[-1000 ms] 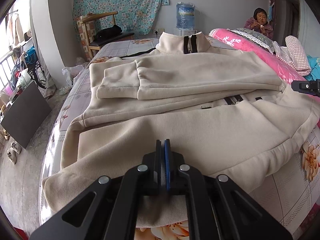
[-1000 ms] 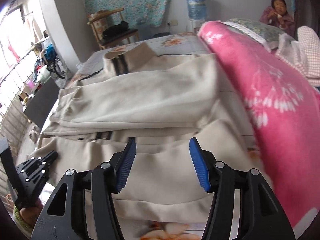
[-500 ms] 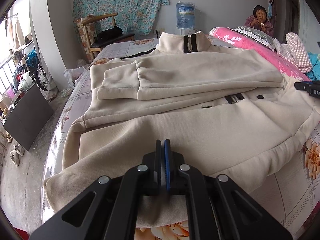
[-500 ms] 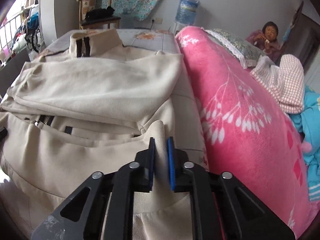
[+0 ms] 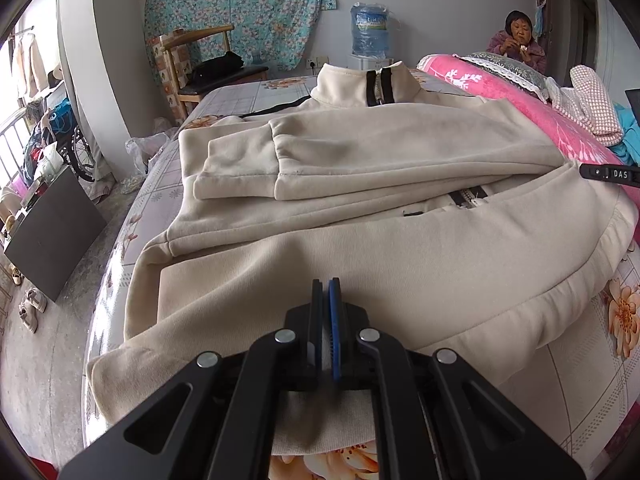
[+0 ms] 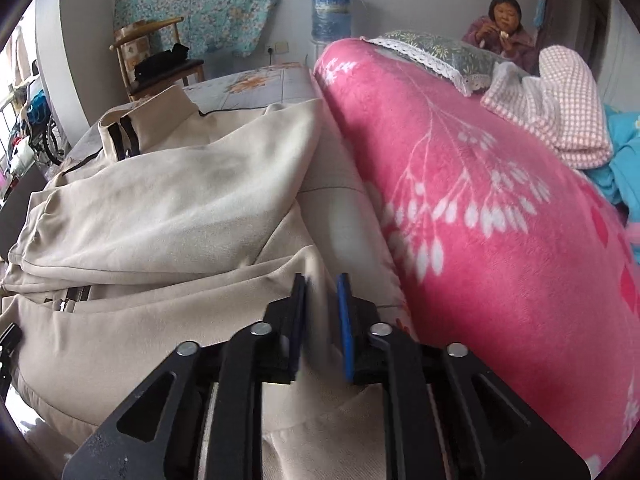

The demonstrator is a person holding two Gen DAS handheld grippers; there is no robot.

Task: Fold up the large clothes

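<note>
A: Position of the cream jacket [image 5: 400, 256]?

B: Spread on the bed [image 5: 256, 96], collar at the far end, both sleeves folded across the chest, zip partly visible below the sleeves. Near hem hangs at the bed's front edge.

A: Left gripper [image 5: 326, 308]?

B: Fingers pressed together on the near hem of the jacket; cloth bunches under the pads.

A: Right gripper [image 6: 322, 300]?

B: Over the jacket's right edge, just beside the pink blanket [image 6: 480, 200]. Jaws have just been opening; pads stand a little apart with jacket cloth showing in the gap. No press on the cloth that I can see.

A: Containers?

B: One: a blue water jug [image 5: 370, 30] on a dispenser beyond the bed's far end. Fill level not readable.

A: Surroundings, obstructions?

B: Pink blanket rolled along the jacket's right side, touching it. On the blanket: a lace-edged pillow [image 6: 432, 54] and a checked cloth [image 6: 560, 108]. A person [image 6: 502, 26] sits behind the pillow. Left of the jug, a wooden chair [image 5: 200, 64] with a dark bundle on its seat, below a floral hanging [image 5: 236, 8]. A dark board [image 5: 52, 232] leans on the floor left of the bed.
</note>
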